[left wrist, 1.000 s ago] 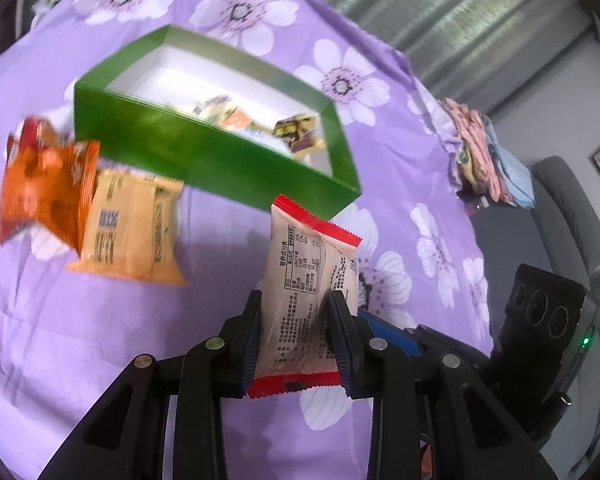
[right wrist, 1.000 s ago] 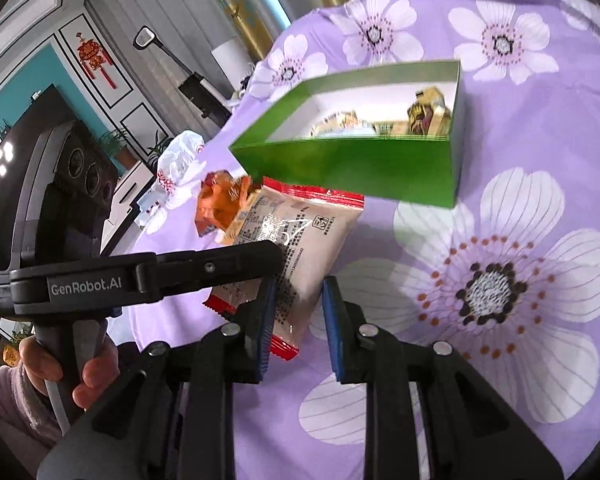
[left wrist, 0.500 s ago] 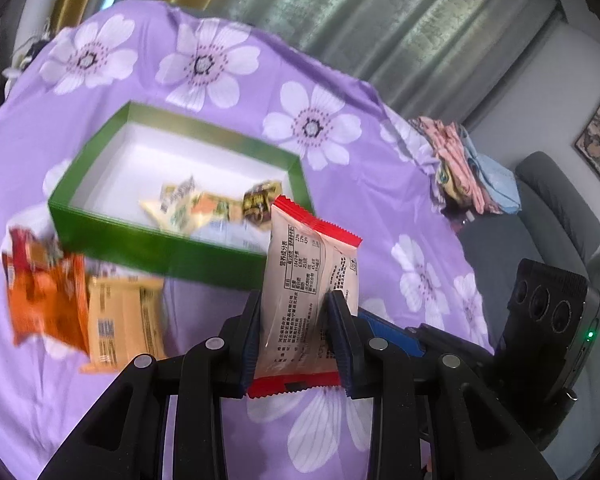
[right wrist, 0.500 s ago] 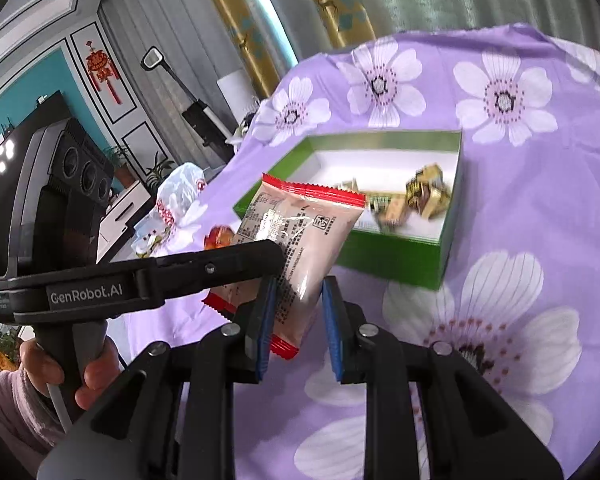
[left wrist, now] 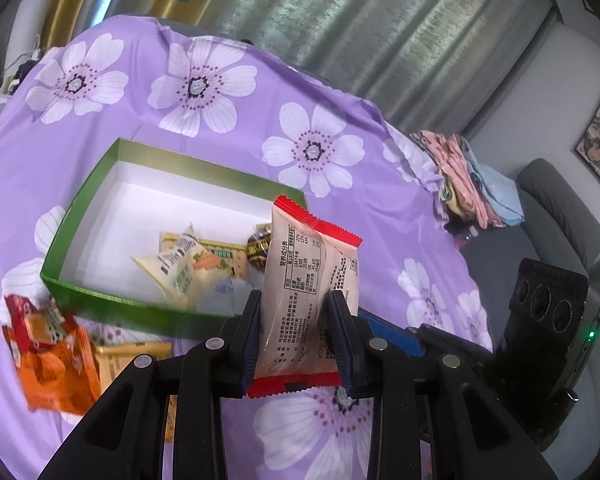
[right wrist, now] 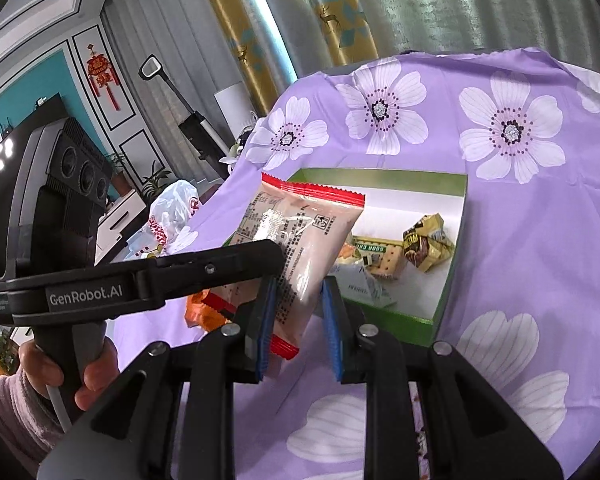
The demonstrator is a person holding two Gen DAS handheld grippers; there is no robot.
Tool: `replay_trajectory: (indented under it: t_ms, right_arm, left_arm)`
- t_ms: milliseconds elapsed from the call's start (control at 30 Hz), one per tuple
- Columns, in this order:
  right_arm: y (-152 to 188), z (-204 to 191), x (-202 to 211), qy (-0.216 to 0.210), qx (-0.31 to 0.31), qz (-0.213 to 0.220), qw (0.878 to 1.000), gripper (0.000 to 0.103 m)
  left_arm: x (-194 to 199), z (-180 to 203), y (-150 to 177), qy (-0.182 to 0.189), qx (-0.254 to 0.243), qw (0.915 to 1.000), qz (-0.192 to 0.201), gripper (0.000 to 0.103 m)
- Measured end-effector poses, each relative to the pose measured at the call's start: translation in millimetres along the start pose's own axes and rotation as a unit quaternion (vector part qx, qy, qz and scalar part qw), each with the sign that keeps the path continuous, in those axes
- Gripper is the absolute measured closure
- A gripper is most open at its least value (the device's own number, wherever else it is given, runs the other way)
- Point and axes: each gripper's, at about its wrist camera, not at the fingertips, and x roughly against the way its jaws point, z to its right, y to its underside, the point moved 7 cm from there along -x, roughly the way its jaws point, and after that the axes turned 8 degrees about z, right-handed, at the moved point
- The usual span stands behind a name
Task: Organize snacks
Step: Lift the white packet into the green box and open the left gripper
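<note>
My left gripper (left wrist: pixel 296 336) is shut on a beige snack packet with red ends (left wrist: pixel 308 280), held upright in the air near the front right corner of the green box (left wrist: pixel 80 188). The same packet shows in the right wrist view (right wrist: pixel 300 236). My right gripper (right wrist: pixel 298 320) is open just below the packet, with its jaws on either side of the packet's lower part, not pressing it. The green box (right wrist: pixel 448 296) holds several small snacks (left wrist: pixel 184 264), among them a gold-wrapped one (right wrist: pixel 428 242).
An orange packet (left wrist: pixel 48 364) and a yellow packet (left wrist: pixel 120 360) lie on the purple flowered cloth (left wrist: pixel 340 92) left of the box. Folded clothes (left wrist: pixel 464 176) sit at the table's far right edge. A white plastic bag (right wrist: pixel 172 216) lies beyond the table's left side.
Both grippers have risen together with the packet, so the box now appears lower and its inside shows more. The left gripper stays shut on the packet.
</note>
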Motion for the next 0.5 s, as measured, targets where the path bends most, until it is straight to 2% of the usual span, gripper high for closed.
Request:
replay_trajectory:
  t_ms: [267,500]
  right_arm:
    - [-21.3,6.8,-30.5,0.000,0.001,0.000,1.000,0.079]
    - [-22.1,19.4,-64.3,0.001,-0.009,-0.026,1.000,0.079]
  left_arm:
    - [-20.3,-19.1,-29.1,0.000,0.006,1.0000,-0.006,0.071]
    - [-46.2,-47.8,-30.9,-0.010,0.036,0.9989,-0.027,0.071]
